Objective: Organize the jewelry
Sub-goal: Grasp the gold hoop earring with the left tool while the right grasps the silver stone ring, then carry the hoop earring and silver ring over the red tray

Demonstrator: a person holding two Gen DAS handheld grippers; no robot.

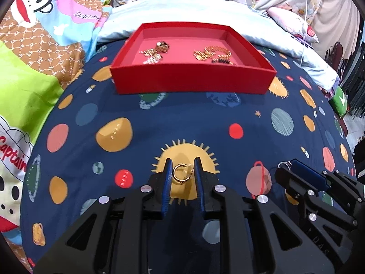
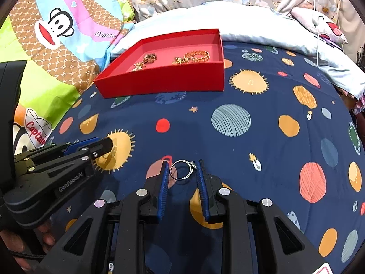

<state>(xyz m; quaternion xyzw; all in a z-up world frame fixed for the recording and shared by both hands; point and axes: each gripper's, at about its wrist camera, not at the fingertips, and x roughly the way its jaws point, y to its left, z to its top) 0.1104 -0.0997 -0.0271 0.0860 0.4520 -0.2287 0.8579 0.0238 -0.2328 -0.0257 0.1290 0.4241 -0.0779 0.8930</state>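
Rings, two: a gold ring [image 1: 181,174] clamped in the left gripper [image 1: 182,171], a silver ring [image 2: 183,169] with a stone setting clamped in the right gripper [image 2: 182,170], both above the planet-print blanket [image 2: 251,141]. Beyond sits one red tray [image 1: 191,82] holding gold chains [image 1: 213,53]. "GenRobot.AI" reads on the left gripper only from the right wrist view; the quilt [image 2: 38,134] says "Captain".

Two rings pinched over the space-print sheet, red tray behind with gold pieces.
Gold open-band ring [image 1: 181,174] upright between blue pads, over a yellow sun print. Silver stone-set ring [image 2: 183,169] upright between the other pads. Red tray [image 1: 192,82] holds gold chains [image 1: 155,51] left, gold bracelet [image 1: 215,53] right.
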